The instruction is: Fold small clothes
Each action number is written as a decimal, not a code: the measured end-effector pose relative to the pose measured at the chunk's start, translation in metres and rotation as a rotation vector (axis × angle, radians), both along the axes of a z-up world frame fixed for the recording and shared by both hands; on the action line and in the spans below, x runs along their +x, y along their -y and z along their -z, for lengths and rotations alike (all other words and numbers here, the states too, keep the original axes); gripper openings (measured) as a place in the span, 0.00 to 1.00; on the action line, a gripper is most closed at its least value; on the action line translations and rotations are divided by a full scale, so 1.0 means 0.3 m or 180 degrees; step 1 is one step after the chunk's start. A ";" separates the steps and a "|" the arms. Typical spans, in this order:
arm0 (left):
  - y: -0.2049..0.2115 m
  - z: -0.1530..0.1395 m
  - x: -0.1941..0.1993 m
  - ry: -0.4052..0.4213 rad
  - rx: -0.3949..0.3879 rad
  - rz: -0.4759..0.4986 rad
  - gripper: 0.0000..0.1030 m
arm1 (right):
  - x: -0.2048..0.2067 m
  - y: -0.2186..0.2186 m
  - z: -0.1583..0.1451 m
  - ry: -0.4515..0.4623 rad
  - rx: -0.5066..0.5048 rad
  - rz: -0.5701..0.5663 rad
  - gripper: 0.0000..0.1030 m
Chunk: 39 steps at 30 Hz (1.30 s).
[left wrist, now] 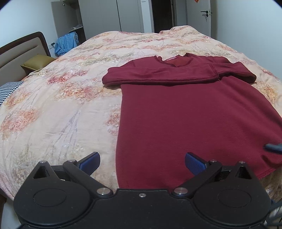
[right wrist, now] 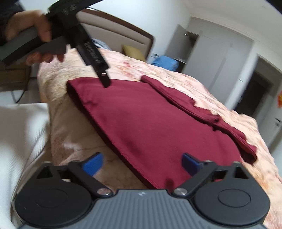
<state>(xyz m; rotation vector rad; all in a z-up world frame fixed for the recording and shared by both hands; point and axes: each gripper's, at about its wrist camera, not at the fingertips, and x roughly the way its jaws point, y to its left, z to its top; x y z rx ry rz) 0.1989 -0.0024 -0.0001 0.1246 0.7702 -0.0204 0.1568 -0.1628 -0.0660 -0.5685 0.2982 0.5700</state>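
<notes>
A dark red long-sleeved top (left wrist: 185, 109) lies flat on the flowered bedspread (left wrist: 61, 109), both sleeves folded across the chest. My left gripper (left wrist: 142, 161) is open and empty, just above the hem's left corner. My right gripper (right wrist: 142, 163) is open and empty, over the hem's other corner; the top (right wrist: 158, 123) fills that view. The left gripper's body (right wrist: 91, 52), held by a hand, shows there over the far hem corner. A blurred tip of the right gripper (left wrist: 273, 147) shows at the left view's right edge.
The bed has a padded headboard (left wrist: 21, 52) with an olive pillow (left wrist: 37, 61) and a patterned cloth (left wrist: 8, 89) at the left. Blue clothing (left wrist: 66, 43) hangs by an open wardrobe. A door (left wrist: 202, 15) is at the back right. White bedding (right wrist: 19, 133) lies beside the bed.
</notes>
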 end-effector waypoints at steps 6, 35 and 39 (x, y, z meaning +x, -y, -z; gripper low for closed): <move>-0.015 -0.011 -0.025 0.0115 -0.0117 0.0084 0.99 | 0.041 -0.003 -0.050 -0.0131 0.0181 -0.0282 0.33; -0.012 0.012 -0.119 0.0223 -0.0328 0.0855 0.99 | 0.081 0.028 -0.005 -0.0615 -0.0221 -0.0507 0.48; 0.009 0.015 -0.131 0.0237 -0.0277 0.1024 0.99 | 0.077 0.011 -0.013 -0.0520 -0.0317 -0.0432 0.17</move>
